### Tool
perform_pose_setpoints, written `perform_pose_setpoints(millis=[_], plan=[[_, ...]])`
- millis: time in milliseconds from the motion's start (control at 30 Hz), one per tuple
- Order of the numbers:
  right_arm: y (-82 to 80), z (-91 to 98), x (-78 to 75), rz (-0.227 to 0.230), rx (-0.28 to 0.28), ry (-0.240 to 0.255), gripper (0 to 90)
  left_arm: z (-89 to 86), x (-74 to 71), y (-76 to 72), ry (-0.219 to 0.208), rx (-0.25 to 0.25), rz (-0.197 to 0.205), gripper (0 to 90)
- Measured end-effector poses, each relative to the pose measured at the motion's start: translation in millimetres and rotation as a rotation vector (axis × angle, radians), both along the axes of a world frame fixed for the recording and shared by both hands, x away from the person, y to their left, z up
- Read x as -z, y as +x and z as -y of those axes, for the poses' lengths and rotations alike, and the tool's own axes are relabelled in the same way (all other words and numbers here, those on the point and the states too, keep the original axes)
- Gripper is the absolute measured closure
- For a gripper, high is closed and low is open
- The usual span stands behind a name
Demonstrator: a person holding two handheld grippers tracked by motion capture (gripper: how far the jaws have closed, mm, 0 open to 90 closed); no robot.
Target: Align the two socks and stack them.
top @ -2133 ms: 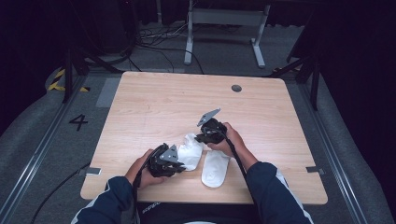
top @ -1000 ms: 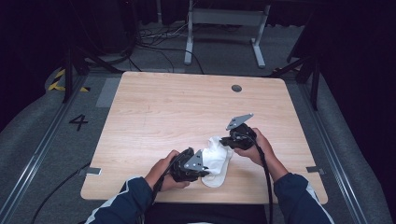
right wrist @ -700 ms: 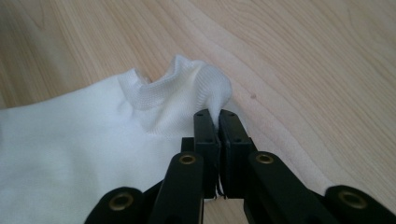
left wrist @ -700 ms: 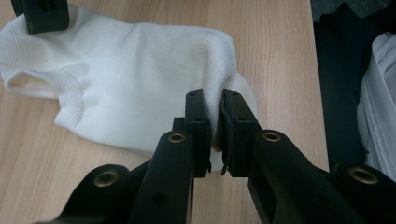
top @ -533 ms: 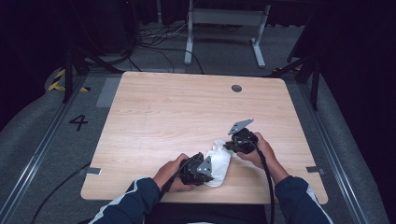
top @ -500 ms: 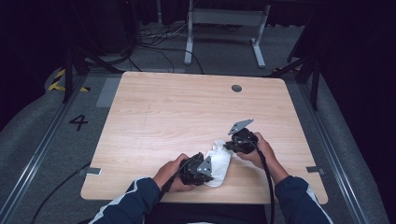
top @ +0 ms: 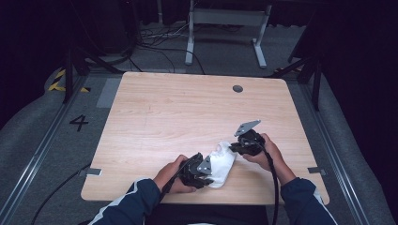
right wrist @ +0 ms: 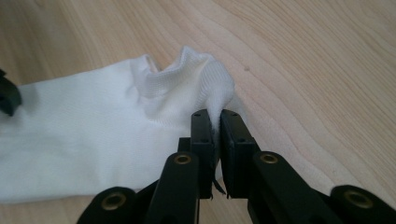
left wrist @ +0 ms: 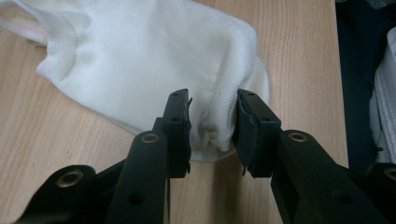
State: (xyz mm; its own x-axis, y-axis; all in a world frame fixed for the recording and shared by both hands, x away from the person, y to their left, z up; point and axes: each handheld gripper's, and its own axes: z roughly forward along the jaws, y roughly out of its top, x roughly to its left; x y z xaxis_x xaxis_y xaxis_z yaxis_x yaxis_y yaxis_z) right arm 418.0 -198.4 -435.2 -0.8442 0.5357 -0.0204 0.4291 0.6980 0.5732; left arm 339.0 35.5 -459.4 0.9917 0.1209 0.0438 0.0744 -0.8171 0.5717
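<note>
A white ankle sock [top: 221, 161] lies flat near the front edge of the wooden table [top: 178, 112]. My left gripper [top: 205, 171] is at the sock's toe end. In the left gripper view its jaws [left wrist: 212, 126] have just been opening, and a bunched fold of the sock [left wrist: 154, 60] still sits loosely between them. My right gripper [top: 233, 148] is at the far end of the sock. In the right gripper view it [right wrist: 218, 135] is shut on a pinch of the sock's cuff [right wrist: 210, 86], lifting that edge slightly.
A round dark grommet [top: 237, 88] sits in the tabletop at the back right. The front edge of the table runs just below both hands. Past the table are a metal desk frame [top: 225, 18], cables and grey floor marked with a 4 [top: 78, 123].
Since about two seconds ago both hands and the sock have shifted right along the front of the table. Over the last half second the hands have hardly moved.
</note>
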Motion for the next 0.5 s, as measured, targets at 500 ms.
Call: perform_pose_setpoints(millis=[500], plan=[[-3.4,8.9,18.2,0.007,0.054,-0.066,75.7,-9.7,-10.5,-12.1,-0.051,0.038,-0.023,45.9]])
